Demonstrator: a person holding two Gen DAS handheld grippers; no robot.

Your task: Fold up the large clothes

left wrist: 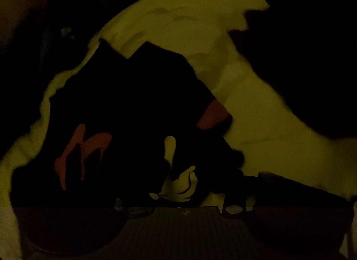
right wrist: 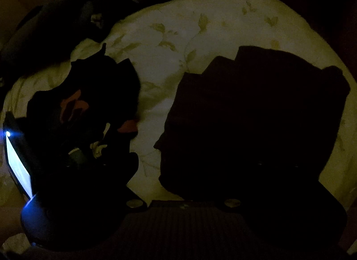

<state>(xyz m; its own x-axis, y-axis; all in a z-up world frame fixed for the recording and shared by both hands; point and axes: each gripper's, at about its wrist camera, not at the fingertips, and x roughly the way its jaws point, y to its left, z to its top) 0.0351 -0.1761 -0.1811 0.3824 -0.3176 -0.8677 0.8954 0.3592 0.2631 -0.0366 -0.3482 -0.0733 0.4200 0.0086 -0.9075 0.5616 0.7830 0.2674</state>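
The scene is very dark. A black garment (left wrist: 125,108) with red lettering and a pale cartoon-glove print lies crumpled on a pale leaf-patterned bedsheet (left wrist: 267,130). My left gripper (left wrist: 185,170) hangs over its near edge with the jaws wide. The cloth lies beneath and between them, and the tips are lost in the dark. In the right wrist view the same garment (right wrist: 89,108) sits at the left. A dark folded pile (right wrist: 256,121) fills the right. My right gripper (right wrist: 183,168) stands open over the pile's left edge and a strip of bare sheet (right wrist: 178,36).
A second dark heap of cloth (left wrist: 301,63) lies at the upper right of the left wrist view. The lit screen (right wrist: 17,166) of the left hand-held unit glows at the left edge of the right wrist view. Dark clutter borders the bed's far side.
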